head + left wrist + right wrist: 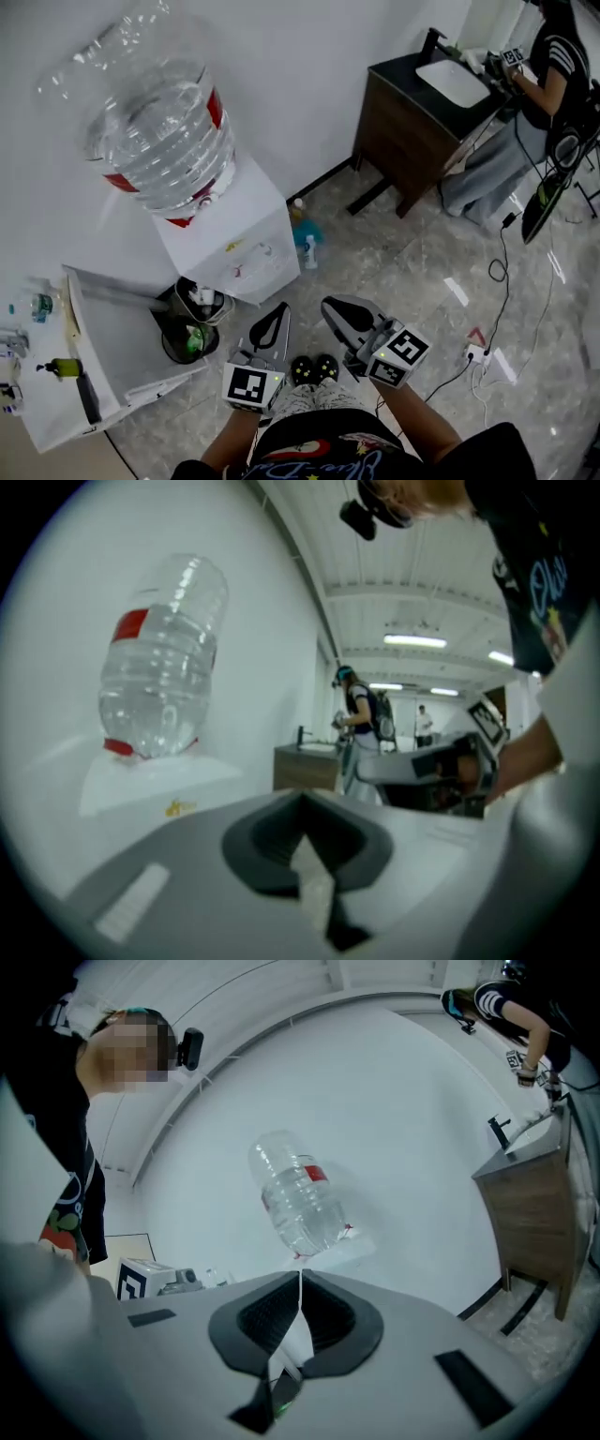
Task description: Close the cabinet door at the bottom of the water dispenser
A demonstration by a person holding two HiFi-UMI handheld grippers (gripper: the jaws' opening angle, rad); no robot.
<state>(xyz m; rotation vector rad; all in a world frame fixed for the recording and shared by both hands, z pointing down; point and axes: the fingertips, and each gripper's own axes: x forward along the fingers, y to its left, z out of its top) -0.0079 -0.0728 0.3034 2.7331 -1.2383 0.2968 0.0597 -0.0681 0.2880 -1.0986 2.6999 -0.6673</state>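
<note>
- I am holding the left gripper (278,317) and the right gripper (336,311) close to my body, just above my shoes. Both are pointing towards the water dispenser (239,246).
- Each pair of jaws is pressing together with nothing between them.
- The cabinet door (122,347) is standing swung wide open at the dispenser's foot, on my left, with dark vessels (190,326) showing in the opening beside it.
- The door is lying nearer my left gripper but apart from it, and neither gripper is touching it.
- I judge that I am only starting the approach and the closing push is not yet begun.
- Next I am expecting to reach the left gripper down to the door's outer face or free edge, then sweep it round towards the cabinet until it is sitting flush.
</note>
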